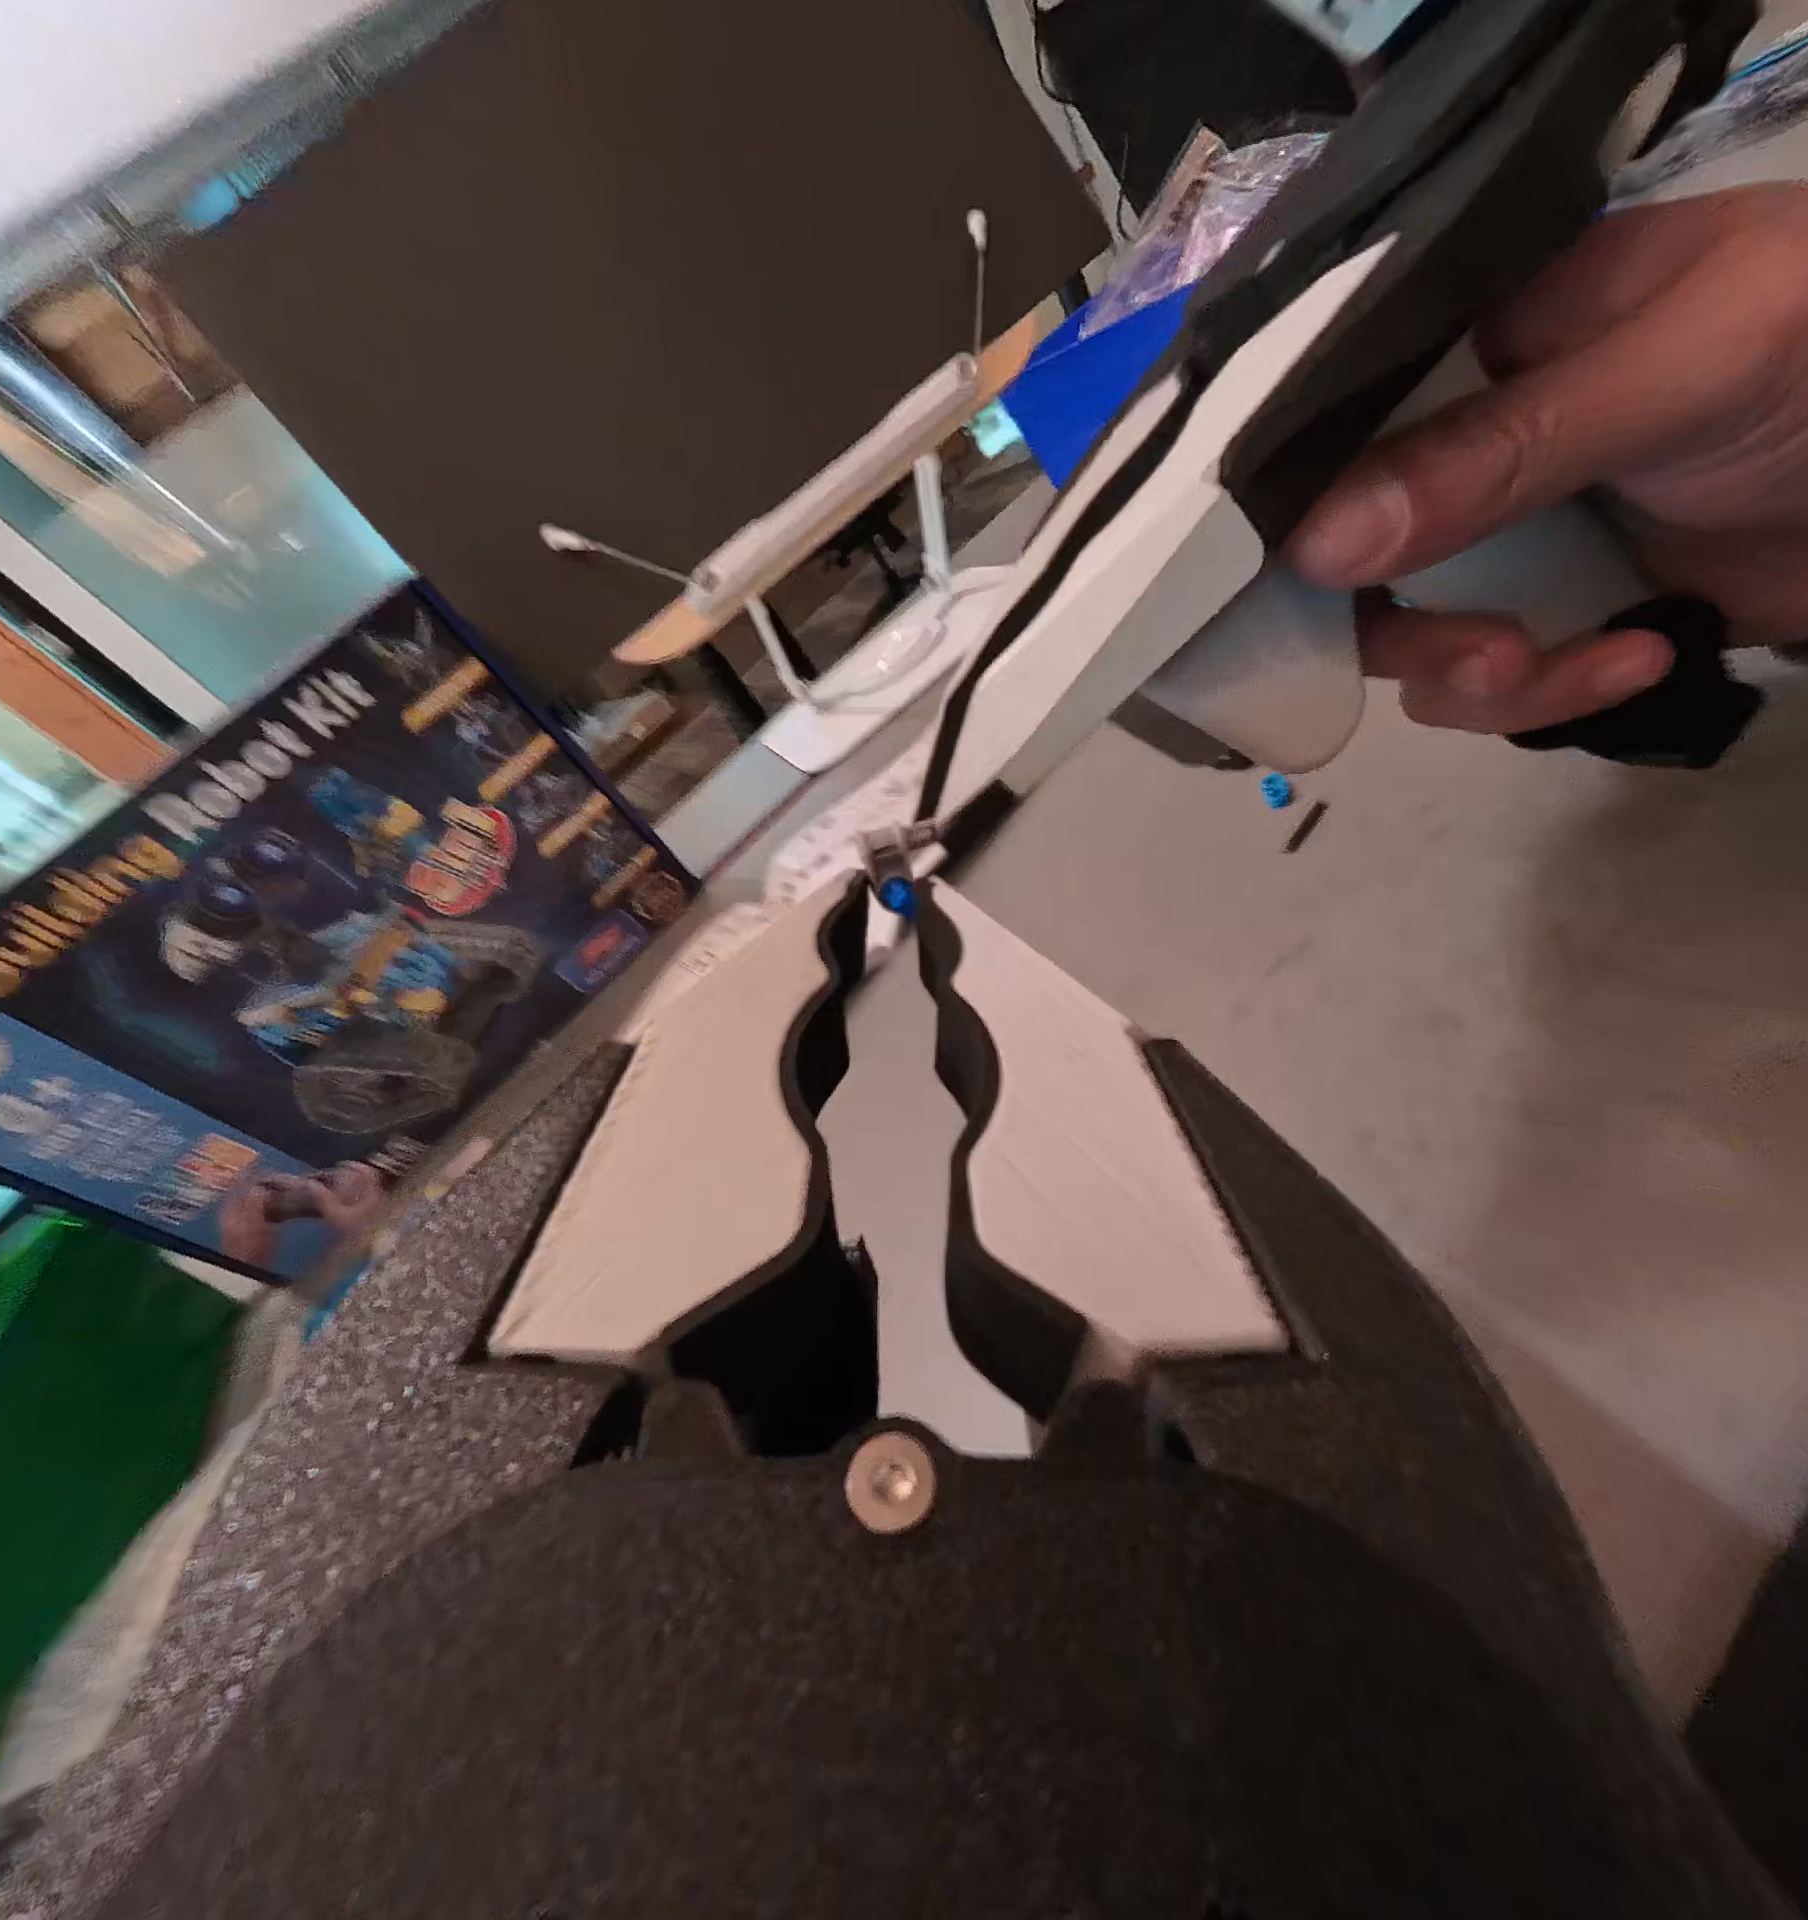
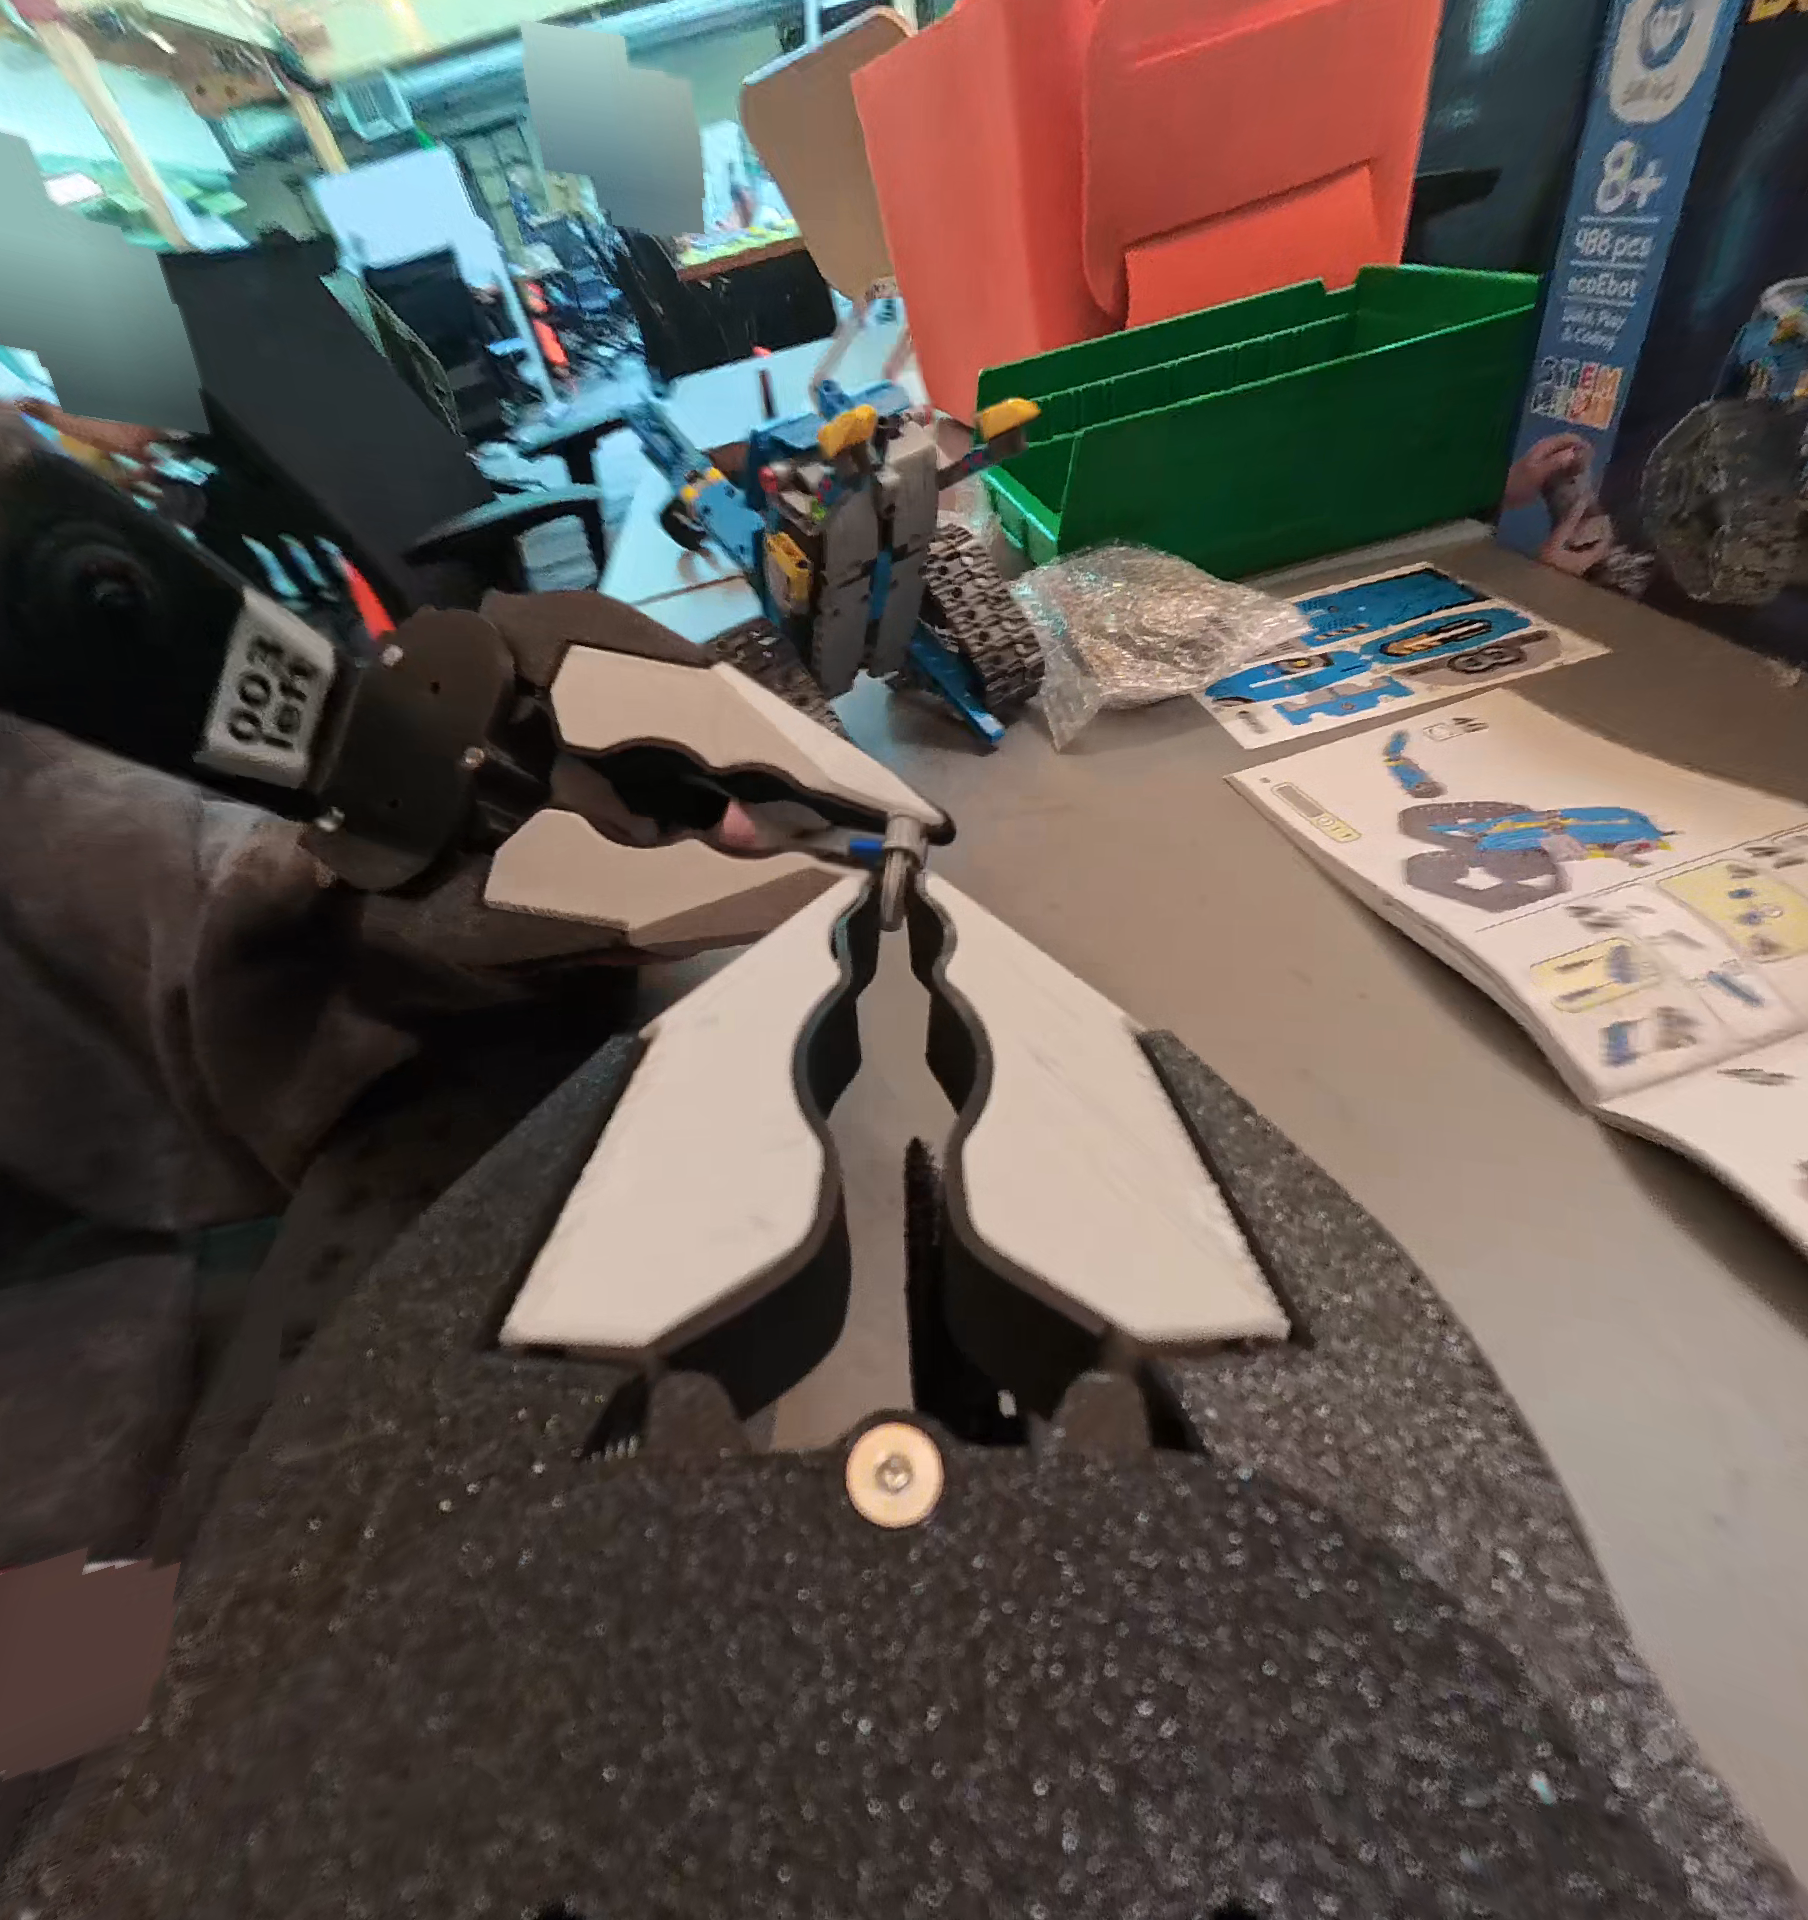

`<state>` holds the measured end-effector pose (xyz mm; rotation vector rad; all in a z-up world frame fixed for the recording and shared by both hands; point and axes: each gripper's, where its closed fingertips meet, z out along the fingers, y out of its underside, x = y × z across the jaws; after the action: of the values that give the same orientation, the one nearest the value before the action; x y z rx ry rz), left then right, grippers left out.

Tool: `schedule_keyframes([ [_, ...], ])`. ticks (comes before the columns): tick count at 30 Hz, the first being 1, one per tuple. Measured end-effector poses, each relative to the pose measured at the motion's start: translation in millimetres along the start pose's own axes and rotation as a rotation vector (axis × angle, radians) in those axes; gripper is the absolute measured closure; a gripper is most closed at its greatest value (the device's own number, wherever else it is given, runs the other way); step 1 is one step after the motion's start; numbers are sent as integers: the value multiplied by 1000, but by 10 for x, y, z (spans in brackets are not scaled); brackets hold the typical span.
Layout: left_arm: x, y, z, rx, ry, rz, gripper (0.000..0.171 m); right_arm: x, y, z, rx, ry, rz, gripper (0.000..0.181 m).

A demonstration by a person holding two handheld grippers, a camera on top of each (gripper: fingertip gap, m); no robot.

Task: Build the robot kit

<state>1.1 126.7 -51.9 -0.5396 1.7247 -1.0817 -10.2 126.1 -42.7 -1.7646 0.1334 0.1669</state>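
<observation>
Both tips met on one tiny part, just in front of the toy robot.
Your left hand-held gripper pinched the blue pin; your right hand-held gripper pinched the grey connector. Light, stiff, slippery; grip its flat sides.

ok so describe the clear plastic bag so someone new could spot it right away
Start at the green bin at the back of the grey table. Just in front of it, right of the blue tracked robot model, lies the crinkled clear plastic bag. It alone is see-through and shiny; the neighbouring sheets are flat printed paper.
</observation>
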Motion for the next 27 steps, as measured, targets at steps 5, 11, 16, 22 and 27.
schedule_keyframes([
  [5,124,146,-1,-45,252,-426,155,353,136,-117,-200,392,-564,178],
  [11,79,23,-47,67,521,-864,135,90,72,-49,-216,505,-1026,178],
  [16,133,-176,-178,165,700,-961,143,-118,80,-39,-169,440,-1051,177],
  [22,185,-192,-208,163,754,-964,157,-175,21,-78,-128,412,-1006,177],
  [27,165,-215,-243,193,741,-931,157,-214,-6,-74,-68,378,-918,177],
])
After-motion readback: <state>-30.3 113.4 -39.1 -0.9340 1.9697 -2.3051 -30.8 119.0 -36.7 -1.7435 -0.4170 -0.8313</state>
